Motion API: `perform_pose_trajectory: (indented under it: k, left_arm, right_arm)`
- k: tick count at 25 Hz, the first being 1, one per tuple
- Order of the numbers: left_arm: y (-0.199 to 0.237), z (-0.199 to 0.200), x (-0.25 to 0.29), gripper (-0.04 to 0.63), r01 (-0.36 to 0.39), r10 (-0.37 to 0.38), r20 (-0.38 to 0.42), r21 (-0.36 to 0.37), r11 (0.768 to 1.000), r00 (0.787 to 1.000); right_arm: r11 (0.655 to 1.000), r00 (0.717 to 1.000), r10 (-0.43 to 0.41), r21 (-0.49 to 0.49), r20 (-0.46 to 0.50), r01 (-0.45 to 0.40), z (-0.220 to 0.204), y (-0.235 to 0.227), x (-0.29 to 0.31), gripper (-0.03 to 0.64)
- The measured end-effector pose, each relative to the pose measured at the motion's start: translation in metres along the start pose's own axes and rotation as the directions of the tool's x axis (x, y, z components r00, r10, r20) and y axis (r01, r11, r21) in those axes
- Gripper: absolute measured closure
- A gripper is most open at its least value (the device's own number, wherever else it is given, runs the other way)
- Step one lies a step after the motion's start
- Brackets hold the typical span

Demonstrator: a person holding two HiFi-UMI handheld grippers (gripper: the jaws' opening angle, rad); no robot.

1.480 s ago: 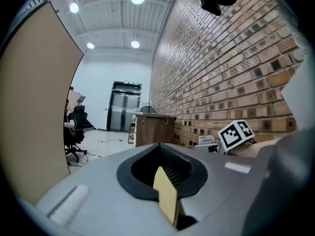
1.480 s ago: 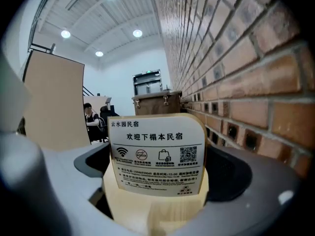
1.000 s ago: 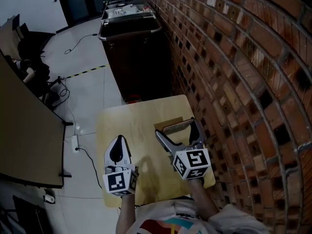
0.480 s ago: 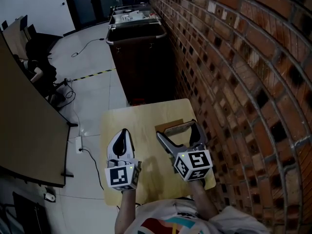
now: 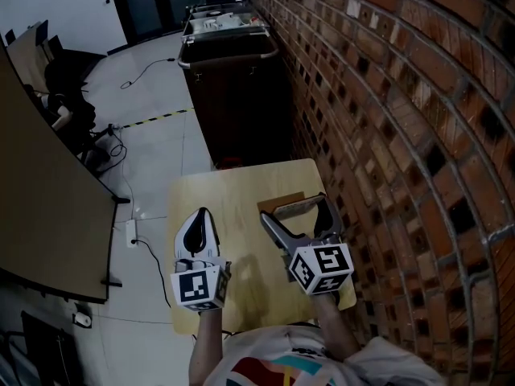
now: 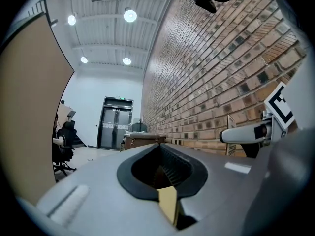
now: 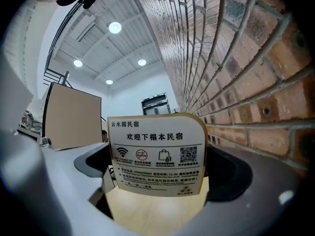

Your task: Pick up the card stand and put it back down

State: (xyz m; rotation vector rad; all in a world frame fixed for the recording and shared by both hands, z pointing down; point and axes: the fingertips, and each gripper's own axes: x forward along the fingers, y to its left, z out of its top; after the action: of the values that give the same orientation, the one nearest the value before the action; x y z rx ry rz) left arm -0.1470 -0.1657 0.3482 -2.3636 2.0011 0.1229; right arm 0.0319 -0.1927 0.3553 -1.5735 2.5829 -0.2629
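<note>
Card stand rests on surface, ungripped inside wide-open right gripper; left gripper closed, empty; lift apparently pending.

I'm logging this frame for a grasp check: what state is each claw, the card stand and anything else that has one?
left claw: shut, empty, over the table.
right claw: open, one jaw on each side of the card stand, not clamped.
card stand: upright on the table, print facing the right claw.
double doors: closed.
</note>
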Motion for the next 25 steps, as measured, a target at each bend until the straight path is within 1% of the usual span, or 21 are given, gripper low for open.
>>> perform_pose_trajectory:
  k: [3,8,17,25]
  left_arm:
    - [0.001,0.002,-0.003,0.591,0.001,0.000,0.020,-0.030,1.000,1.000]
    - [0.003,0.000,-0.008,0.591,-0.009,0.009,0.008,-0.028,1.000,1.000]
    - [0.010,0.006,-0.013,0.591,-0.033,0.034,0.024,-0.030,0.999,0.999]
    - [0.009,0.008,-0.015,0.591,-0.035,0.036,0.029,-0.031,0.999,0.999]
  right_arm:
    - [1.000,1.000,-0.002,0.006,-0.003,0.002,-0.002,-0.002,-0.001,0.041]
    - [1.000,1.000,0.006,0.012,-0.001,-0.006,-0.003,0.000,-0.002,0.041]
    - [1.000,1.000,0.012,0.009,0.013,-0.012,0.003,0.004,-0.003,0.041]
    - [1.000,1.000,0.020,0.006,0.013,-0.020,0.004,0.007,-0.004,0.041]
